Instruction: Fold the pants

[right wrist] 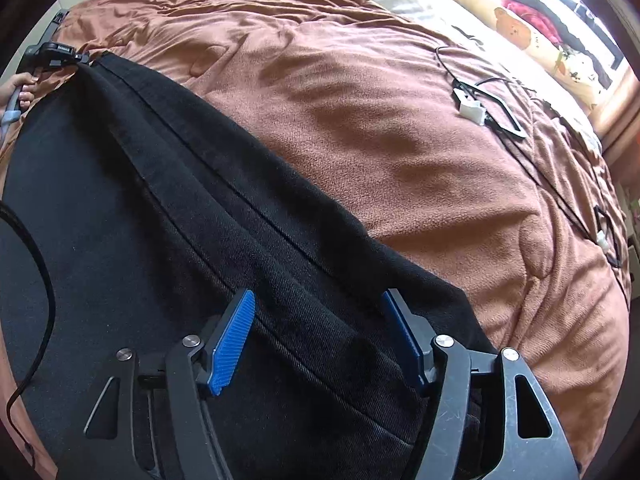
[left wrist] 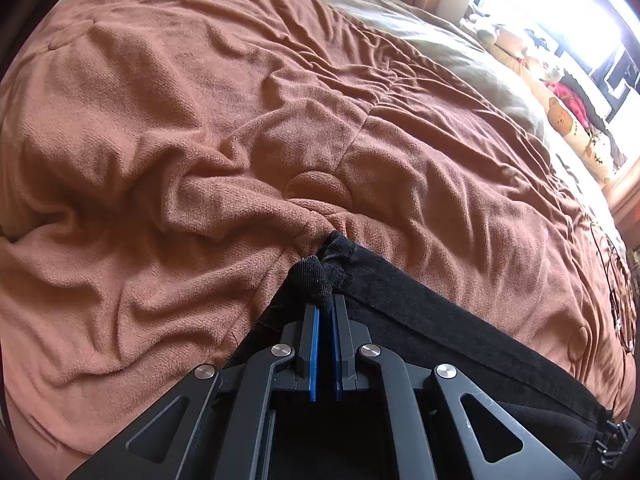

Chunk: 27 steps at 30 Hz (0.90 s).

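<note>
1. No text, label, brand, number or sign can be read in either wrist view.
2. Small black device (right wrist: 60, 50) at 10 o'clock in the right wrist view carries a pale mark on its top face, too small and blurred to make out.

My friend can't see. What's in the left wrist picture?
The left gripper is shut on a bunched corner of black pants. They lie on a wrinkled brown blanket covering a bed.
</note>
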### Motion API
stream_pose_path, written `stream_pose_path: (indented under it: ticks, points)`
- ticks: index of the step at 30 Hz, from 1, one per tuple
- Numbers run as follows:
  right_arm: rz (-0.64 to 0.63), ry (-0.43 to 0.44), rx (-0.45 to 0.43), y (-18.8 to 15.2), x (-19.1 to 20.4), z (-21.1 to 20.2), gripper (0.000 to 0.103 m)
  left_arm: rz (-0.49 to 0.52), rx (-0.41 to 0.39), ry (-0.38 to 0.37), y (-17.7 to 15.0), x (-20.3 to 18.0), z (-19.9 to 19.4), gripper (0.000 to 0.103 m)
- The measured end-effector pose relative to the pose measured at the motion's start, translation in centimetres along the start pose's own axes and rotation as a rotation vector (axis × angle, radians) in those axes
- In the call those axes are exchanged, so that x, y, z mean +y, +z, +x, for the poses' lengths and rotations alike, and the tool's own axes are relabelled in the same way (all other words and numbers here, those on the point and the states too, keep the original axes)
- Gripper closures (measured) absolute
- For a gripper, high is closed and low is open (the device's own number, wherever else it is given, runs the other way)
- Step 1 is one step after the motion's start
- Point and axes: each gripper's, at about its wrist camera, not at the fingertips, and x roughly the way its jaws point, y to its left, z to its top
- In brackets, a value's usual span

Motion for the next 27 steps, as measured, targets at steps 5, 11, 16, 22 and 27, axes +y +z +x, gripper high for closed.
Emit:
stream_pose_path:
  ticks: [5,11,16,22,27]
  points:
    - [-0.007,0.054,0.065,0.3,-0.4,1.5,0.052,0.004,-0.002,0.003,0.2,-0.1,-0.2,0.097]
    - [-0.066,-0.017,0.076,0.0,1.2,1.2,0.103,0.018,-0.010,0.005,0.3,-0.4,-0.8,0.097]
    - [-0.070,-0.098,0.000,0.1,2.3,-0.9,0.103,0.019,-0.017,0.004,0.5,-0.4,-1.8,0.098]
    - [-0.035,-0.204,-0.062,1.4,2.6,-2.4,0.103,0.011,-0.023,0.002,1.4,-0.8,-1.6,0.098]
    - [-0.012,-0.244,-0.060,2.0,2.5,-1.7,0.103,0.006,-0.018,0.004,2.4,-1.6,-0.1,0.098]
